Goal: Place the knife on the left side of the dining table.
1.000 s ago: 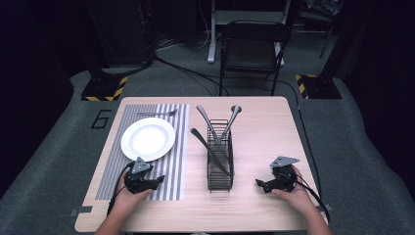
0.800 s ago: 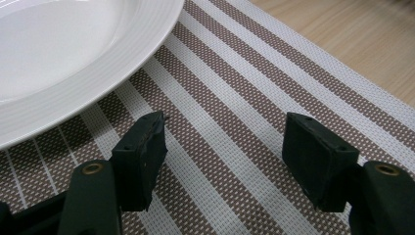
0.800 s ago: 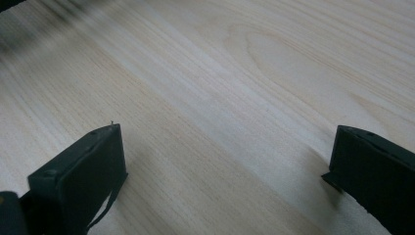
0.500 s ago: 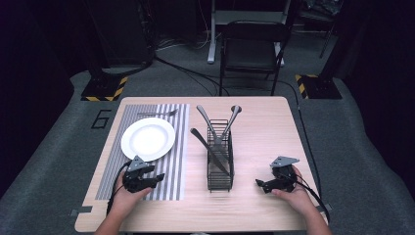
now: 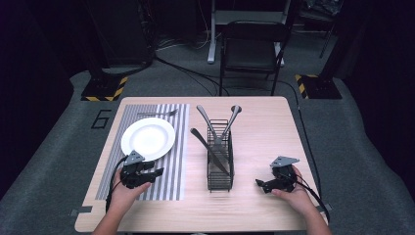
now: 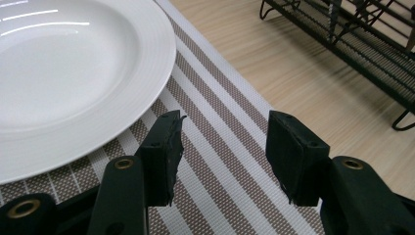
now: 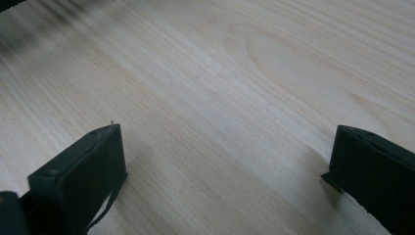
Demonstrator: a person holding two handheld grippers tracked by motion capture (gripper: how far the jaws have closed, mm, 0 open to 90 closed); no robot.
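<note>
Where the person's forearms come in over the near edge of the table, each hand holds a gripper low over the surface. The left gripper sits near the near left corner, over the striped placemat, and its jaws stand apart with nothing between them; in the left gripper view they frame bare mat stripes just beside the rim of the white plate. The right gripper is near the near right corner, over bare wood, its jaws spread wide and empty, pointing toward the middle of the table.

Between the two grippers, at the table's middle, stands a black wire caddy, well apart from both. A knife leans in it, and two more utensils stick up out of its far end, tilted outward. The plate lies on the mat's middle, left of the caddy. Beyond the plate, close to the far edge, a fork lies on the mat.
</note>
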